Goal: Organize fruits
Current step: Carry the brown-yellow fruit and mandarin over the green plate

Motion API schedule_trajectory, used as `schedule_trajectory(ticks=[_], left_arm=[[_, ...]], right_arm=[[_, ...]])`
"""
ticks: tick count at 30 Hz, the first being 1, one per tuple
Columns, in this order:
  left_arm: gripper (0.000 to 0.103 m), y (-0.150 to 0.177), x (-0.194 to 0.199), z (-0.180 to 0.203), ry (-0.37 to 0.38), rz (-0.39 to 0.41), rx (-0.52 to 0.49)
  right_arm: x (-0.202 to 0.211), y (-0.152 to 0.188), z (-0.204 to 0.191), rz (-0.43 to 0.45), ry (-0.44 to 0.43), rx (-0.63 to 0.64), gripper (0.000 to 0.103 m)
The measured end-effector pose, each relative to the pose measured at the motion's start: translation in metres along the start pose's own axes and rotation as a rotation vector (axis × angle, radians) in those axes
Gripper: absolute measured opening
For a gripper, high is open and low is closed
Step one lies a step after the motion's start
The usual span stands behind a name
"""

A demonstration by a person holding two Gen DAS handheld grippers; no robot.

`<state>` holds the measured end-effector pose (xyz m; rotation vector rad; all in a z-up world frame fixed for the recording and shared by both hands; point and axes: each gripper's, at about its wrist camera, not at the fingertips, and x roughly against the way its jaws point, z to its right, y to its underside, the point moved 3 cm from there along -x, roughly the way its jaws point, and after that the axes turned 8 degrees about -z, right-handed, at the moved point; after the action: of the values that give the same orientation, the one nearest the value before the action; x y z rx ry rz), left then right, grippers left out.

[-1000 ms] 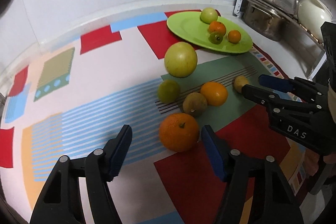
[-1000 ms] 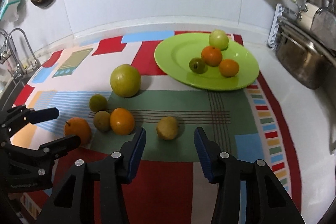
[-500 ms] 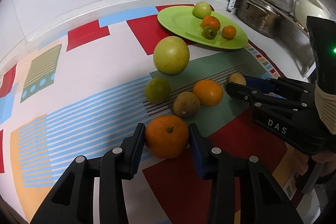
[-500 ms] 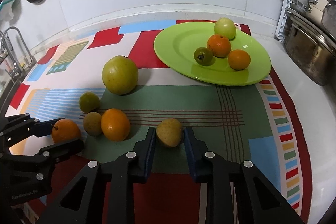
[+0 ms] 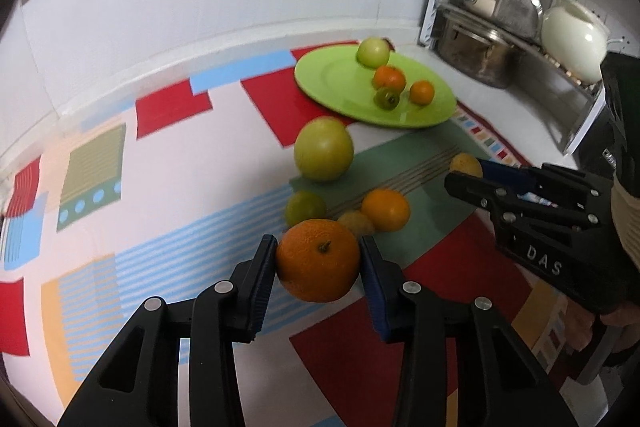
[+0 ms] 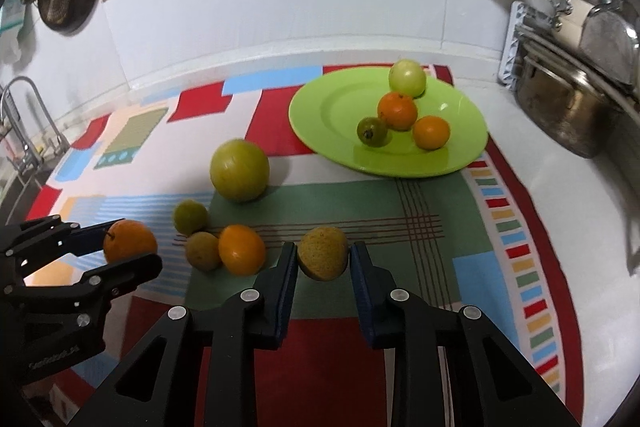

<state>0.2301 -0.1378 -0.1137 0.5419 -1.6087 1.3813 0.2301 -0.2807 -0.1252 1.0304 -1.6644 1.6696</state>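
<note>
Both sets of fingers have closed since a second ago, when they stood open around their fruits, and the left one has lifted its fruit off the cloth. My left gripper now clamps the big orange, a round, pebbly-skinned fruit with a small dark stem stub on top; its blue pads press on either side of it and it hangs above the striped part of the patterned cloth that covers the table. My right gripper is closed on the small yellow-brown fruit, dull and rough-skinned, held low over the green patch of the cloth; I cannot tell whether it is clear of the cloth. Both grippers point forward and downward, the right one reaching in from the right edge of the left view, with a bit of hand and sleeve behind it. Loose on the cloth between the two grippers lie a smaller orange, a brownish fruit touching it, a small green fruit just behind, and farther back a large green fruit. Beyond them the green plate carries four fruits in a cluster: a pale green one at the back, two oranges, and a dark green one with a stem end showing.
</note>
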Motion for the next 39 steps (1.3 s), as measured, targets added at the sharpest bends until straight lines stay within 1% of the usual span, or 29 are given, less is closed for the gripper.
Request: schedule_trajectory(ticks=[6, 11, 20, 26, 30, 35, 39], left_arm=[[0.041, -0.019, 0.017, 0.007, 0.019, 0.061, -0.040], [0.041, -0.041, 0.029, 0.014, 0.025, 0.115, -0.083], [0.041, -0.084, 0.037, 0.020, 0.024, 0.183, -0.136], [0.041, -0.116, 0.029, 0.025, 0.022, 0.202, -0.158], [0.041, -0.137, 0.016, 0.027, 0.014, 0.206, -0.178], [0.041, -0.157, -0.006, 0.028, 0.012, 0.189, -0.192], [0.041, -0.170, -0.027, 0.028, 0.016, 0.161, -0.206]], right_arm=[[0.026, -0.007, 0.000, 0.057, 0.027, -0.026, 0.028], [0.048, -0.020, 0.004, 0.114, 0.060, -0.042, 0.028], [0.063, -0.050, 0.019, 0.191, 0.091, -0.068, 0.028], [0.059, -0.075, 0.033, 0.218, 0.098, -0.078, 0.028], [0.051, -0.092, 0.044, 0.228, 0.105, -0.080, 0.028], [0.034, -0.108, 0.057, 0.224, 0.114, -0.086, 0.028], [0.017, -0.119, 0.068, 0.207, 0.122, -0.096, 0.028]])
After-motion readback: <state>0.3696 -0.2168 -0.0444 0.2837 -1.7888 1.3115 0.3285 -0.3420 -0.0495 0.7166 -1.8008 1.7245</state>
